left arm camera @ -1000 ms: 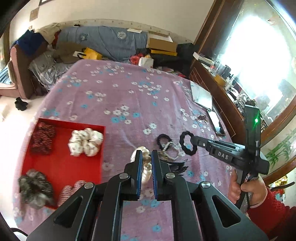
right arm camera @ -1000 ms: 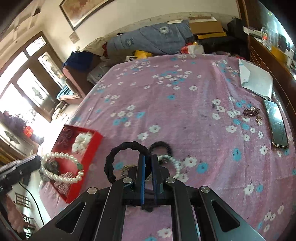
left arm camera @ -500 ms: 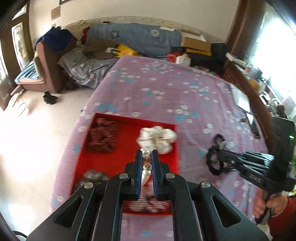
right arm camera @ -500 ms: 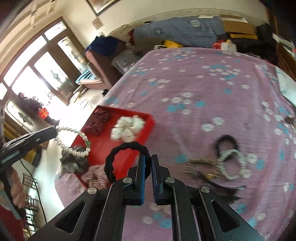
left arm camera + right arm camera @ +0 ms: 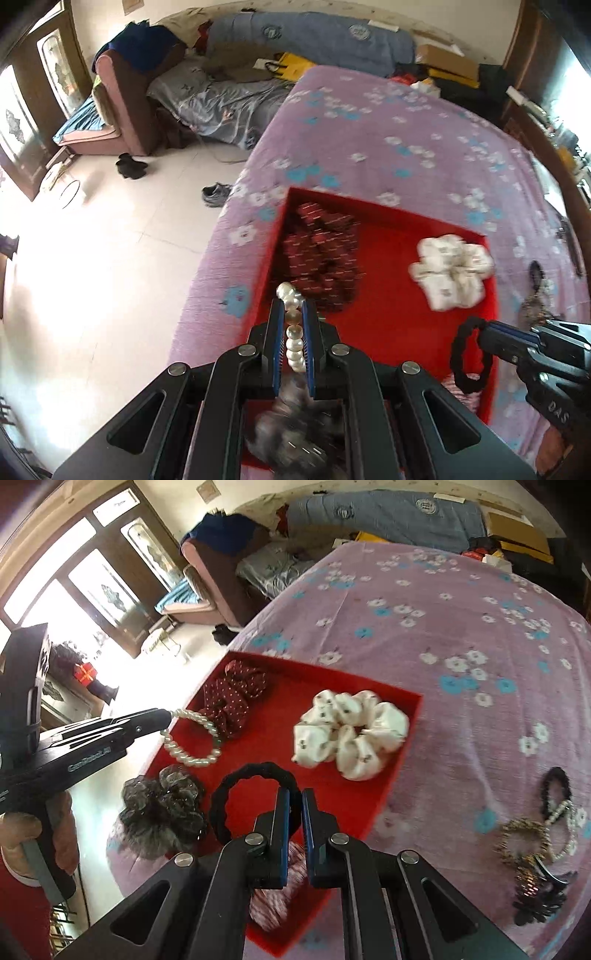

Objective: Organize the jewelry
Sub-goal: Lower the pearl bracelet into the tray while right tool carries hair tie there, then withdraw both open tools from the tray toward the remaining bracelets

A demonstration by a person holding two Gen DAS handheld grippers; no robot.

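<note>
Both claws have swung from the loose pile to over the red tray (image 5: 402,716): left claw (image 5: 293,325) pinches the pearl bracelet (image 5: 192,738), right claw (image 5: 294,805) the black hair tie (image 5: 255,801). Light, limp loops; beads slippery, so grip across the strand.

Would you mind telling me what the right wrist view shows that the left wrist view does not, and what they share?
Only the right wrist view shows the whole pearl bracelet as a loop hanging from the left gripper, plus the gold bracelet lying on the bedspread.

Only the left wrist view shows the shoe on the floor.

Both show the red tray, the white scrunchie, the dark red scrunchie, and the black hair tie clamped in the right gripper.
</note>
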